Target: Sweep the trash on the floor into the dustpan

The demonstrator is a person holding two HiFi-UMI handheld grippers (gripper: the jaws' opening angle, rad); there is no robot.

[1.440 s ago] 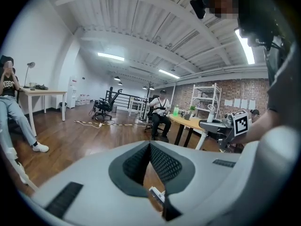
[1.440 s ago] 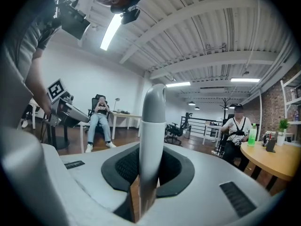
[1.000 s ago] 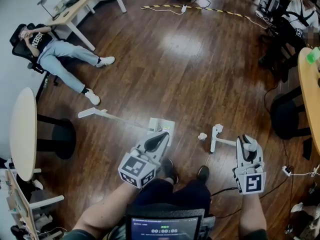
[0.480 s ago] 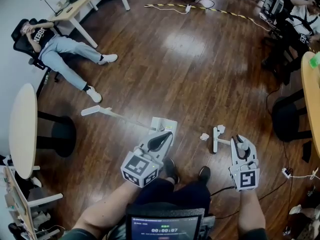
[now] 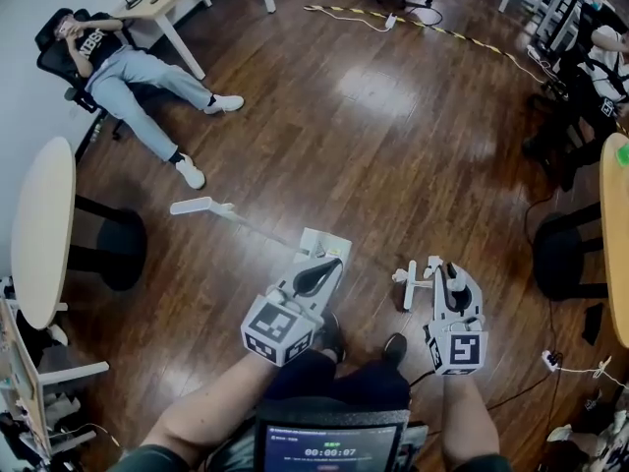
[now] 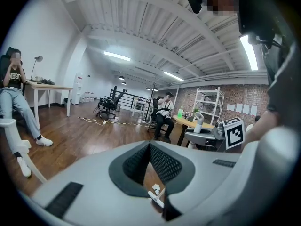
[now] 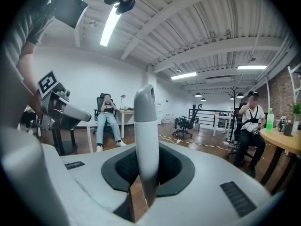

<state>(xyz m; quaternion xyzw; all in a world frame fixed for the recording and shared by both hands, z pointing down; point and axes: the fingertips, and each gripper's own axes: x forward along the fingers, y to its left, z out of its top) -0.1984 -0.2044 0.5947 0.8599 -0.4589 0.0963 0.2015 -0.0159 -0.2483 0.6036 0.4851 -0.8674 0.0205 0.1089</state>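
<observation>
The trash is one small crumpled white scrap, paper by the look of it. It should be very light and soft, so it is likely to skid or flutter on the glossy wooden floor rather than roll, and it will need a low, gentle push, not a flick. It lies just beside the white brush, at 9 o'clock from the tips of the right gripper. That gripper's fingers are clamped on the brush's smooth, rounded handle, which looks like stiff, slick plastic (it may twist in the pads if the stroke is hard, so a hold low on the shaft seems wise). The dustpan sits on the floor at 9 o'clock from the scrap, a little apart. It is pale, rigid and probably light enough to slide if bumped. Its long handle slants off toward 10 o'clock and is the natural place to steady it. The left gripper hangs at 6 o'clock of the pan, its fingers pressed together at the tips with nothing seen between them. No brand shows on the brush or pan. The only readable writing is a timer of about 00:00:07 on the screen at the lower edge, and the marker cubes carry square patterns, not words.
</observation>
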